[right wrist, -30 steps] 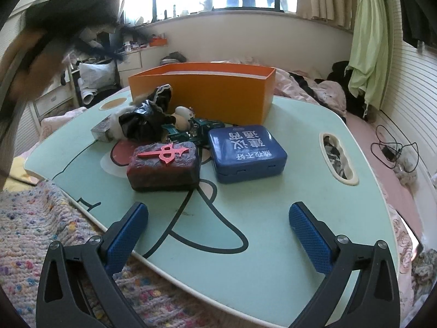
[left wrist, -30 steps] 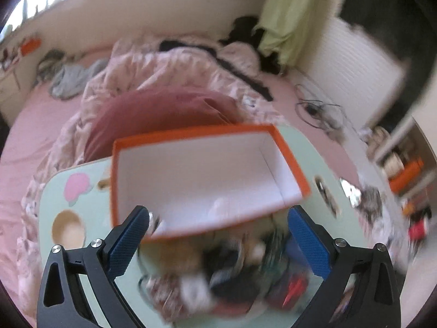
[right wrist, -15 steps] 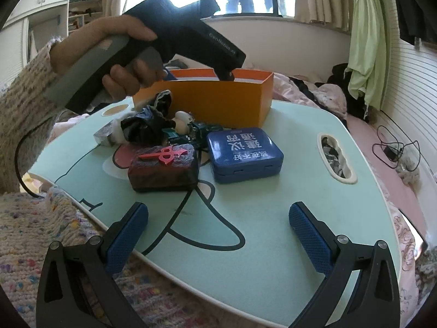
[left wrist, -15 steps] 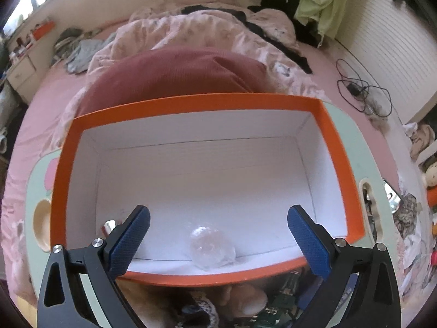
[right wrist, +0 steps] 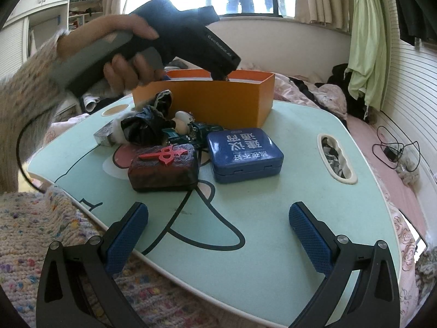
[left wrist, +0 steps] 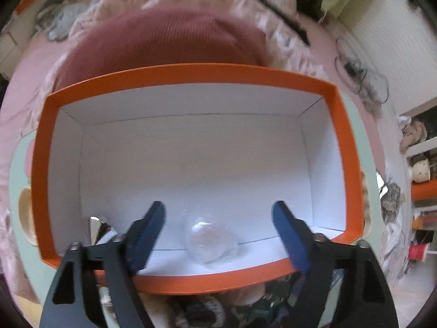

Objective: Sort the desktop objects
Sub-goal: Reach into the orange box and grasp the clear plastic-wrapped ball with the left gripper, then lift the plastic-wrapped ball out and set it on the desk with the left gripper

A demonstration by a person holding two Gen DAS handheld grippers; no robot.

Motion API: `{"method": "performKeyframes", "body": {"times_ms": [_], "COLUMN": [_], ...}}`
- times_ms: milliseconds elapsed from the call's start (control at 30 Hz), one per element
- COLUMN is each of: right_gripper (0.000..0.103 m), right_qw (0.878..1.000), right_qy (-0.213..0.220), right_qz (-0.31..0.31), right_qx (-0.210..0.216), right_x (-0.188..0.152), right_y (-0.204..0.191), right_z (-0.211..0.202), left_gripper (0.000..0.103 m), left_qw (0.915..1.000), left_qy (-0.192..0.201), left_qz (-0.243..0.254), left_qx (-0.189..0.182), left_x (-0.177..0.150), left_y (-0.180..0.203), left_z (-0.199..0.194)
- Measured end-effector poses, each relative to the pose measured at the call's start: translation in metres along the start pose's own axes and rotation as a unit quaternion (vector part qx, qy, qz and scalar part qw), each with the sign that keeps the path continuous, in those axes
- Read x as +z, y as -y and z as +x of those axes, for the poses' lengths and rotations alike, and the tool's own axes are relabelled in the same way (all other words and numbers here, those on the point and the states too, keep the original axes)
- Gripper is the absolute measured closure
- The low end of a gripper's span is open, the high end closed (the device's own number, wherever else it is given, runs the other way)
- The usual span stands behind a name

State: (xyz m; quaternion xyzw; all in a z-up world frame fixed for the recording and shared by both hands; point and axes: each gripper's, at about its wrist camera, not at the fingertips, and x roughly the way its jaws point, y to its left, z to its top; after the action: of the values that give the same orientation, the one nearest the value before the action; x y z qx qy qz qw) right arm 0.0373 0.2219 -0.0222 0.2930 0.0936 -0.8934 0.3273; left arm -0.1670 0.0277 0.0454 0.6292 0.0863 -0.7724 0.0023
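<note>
The left gripper [left wrist: 218,218] hangs over the box [left wrist: 191,82], jaws closing on nothing; the clear ball [left wrist: 209,242] lies inside, near wall. The right gripper [right wrist: 218,232] stays spread over the bench [right wrist: 273,191]. Withdrawing carelessly could snag the box rim.

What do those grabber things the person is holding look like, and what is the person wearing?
Each hand-held gripper has black angled arms with silver bolts and two blue, bumpy-textured pads: the right hand-held gripper and the left hand-held gripper match. Seen from the side, the left one has a black pistol-shaped body with small white lettering and a grey handle. A thin black cable loops below it. The sleeve is cream knit with coloured flecks.
</note>
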Motion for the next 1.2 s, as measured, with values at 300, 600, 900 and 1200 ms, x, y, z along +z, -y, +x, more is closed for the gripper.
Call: {"method": "performKeyframes", "body": {"times_ms": [300,600,900,1200], "right_gripper": [0.000,0.000,0.000,0.000], "right_qw": [1.000,1.000,1.000,1.000], "right_qy": [0.000,0.001,0.001,0.001], "right_qz": [0.001,0.001,0.001,0.001], "right_qx": [0.001,0.001,0.000,0.000], "right_x": [0.001,0.002,0.002,0.001], "right_y": [0.000,0.000,0.000,0.000], "right_z": [0.000,0.000,0.000,0.000], "left_gripper": [0.040,0.079,0.079,0.076], "left_qw": [0.9974,0.9979,0.9800,0.9730], "left_qy": [-0.054,-0.020,0.112,0.100], "left_qz": [0.049,0.036,0.058,0.062], "left_qx": [-0.007,-0.050,-0.155,-0.199], "left_x": [0.000,-0.009,-0.057,-0.121], "left_y": [0.002,-0.015,-0.021,-0.032], "left_z": [0.022,0.016,-0.074,-0.053]}}
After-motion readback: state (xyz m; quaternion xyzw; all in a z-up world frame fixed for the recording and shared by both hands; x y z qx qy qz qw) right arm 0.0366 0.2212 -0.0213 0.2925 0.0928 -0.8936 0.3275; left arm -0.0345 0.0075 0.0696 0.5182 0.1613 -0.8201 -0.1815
